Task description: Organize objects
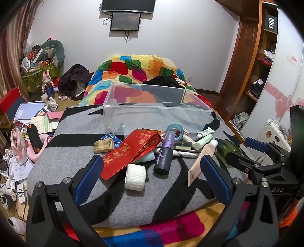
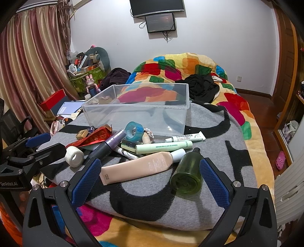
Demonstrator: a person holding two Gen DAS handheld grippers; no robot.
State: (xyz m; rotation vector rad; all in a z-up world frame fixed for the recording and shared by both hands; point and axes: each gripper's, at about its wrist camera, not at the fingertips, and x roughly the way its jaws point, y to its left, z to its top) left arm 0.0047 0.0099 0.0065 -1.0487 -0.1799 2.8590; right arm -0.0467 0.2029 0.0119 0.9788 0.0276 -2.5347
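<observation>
1. Clear plastic bin (image 1: 157, 108) sits on the grey/black blanket (image 1: 79, 123) on the bed, at the far side of the blanket, nothing in it.
2. Clutter pile is right in front of the bin's near wall: teal tape roll (image 2: 134, 131), red packet (image 1: 129, 152), purple spray bottle (image 1: 165, 153), white tube (image 2: 185, 137) and pale green tube (image 2: 163, 147) to the right.
3. Nearer still: beige tube (image 2: 138, 168) lying flat w/ its white cap pointing far-right, dark green bottle (image 2: 188, 173) on its side just right of it, white bandage roll (image 1: 135, 177) on the left.
4. Left gripper (image 1: 152, 180) is wide open, holding nothing; the bandage roll lies between its blue pads but isn't touched.
5. Right gripper (image 2: 150, 182) also wide open, empty; beige tube & green bottle lie between its fingers, no contact afaict.
6. Farther out: colourful quilt (image 2: 190, 64) w/ black clothes (image 2: 203, 85) behind the bin, curtains (image 2: 34, 66) on the left, 2 screens (image 2: 157, 7) on the far wall.
</observation>
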